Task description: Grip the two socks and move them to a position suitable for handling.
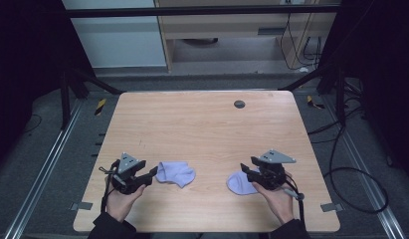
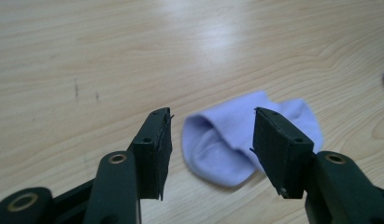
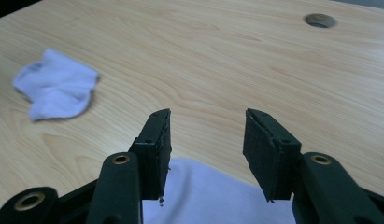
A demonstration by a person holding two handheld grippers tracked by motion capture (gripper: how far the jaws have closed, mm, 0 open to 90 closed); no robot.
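At the near edge of the tabletop [image 1: 202, 124], the person's two hands come in from the bottom of the high view, each carrying a claw. The left claw [image 1: 151, 174] points rightward across the wood toward a lavender sock [image 1: 175, 174] lying flat just beside its tips. In the left gripper view the jaws stand wide apart with nothing between the pads, and the sock [image 2: 227, 149] lies on the wood just beyond them, its rounded end toward the camera; the pads do not touch it.

The right claw [image 1: 248, 170] sits over the right part of a second lavender sock [image 1: 240, 183], which lies on the tabletop near the person's right hand [image 1: 276, 196]. In the right gripper view the jaws are parted fairly wide, and the second sock [image 3: 213, 196] spreads on the wood below the pads, which do not press on it. The first sock [image 3: 56, 91] shows farther off at the upper left of that view.

The two socks lie well apart from each other. Beyond them the wood runs bare to a small round grommet hole [image 1: 239, 104] near the far edge.
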